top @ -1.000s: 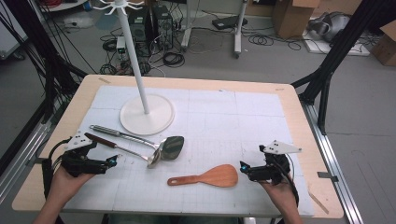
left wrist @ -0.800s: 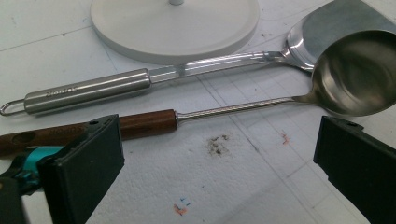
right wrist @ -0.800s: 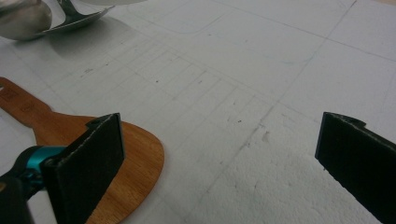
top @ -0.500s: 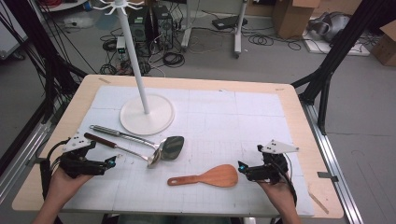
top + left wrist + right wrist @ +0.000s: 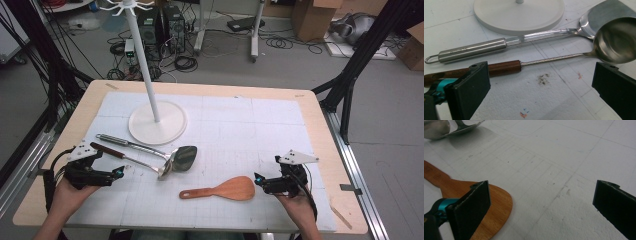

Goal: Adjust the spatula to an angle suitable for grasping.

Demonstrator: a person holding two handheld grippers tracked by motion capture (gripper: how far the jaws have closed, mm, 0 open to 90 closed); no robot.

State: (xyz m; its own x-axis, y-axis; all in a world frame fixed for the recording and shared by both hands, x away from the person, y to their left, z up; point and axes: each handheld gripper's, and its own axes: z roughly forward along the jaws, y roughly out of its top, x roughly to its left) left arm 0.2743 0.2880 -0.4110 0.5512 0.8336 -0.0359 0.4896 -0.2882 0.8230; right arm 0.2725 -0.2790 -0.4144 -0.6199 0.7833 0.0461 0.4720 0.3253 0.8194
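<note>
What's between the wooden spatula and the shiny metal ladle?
Just bare white mat between the flat wooden spatula and the shiny steel ladle with its brown wooden handle, seen in the high view.

A wooden table [image 5: 320, 107] is covered by a white gridded mat [image 5: 250, 125]. Behind the table, a grey floor [image 5: 300, 60] is strewn with black cables [image 5: 185, 62]. Cardboard boxes [image 5: 312, 17] are seen beyond the table's far right corner, and black frame struts [image 5: 350, 75] are set beside its right edge.
</note>
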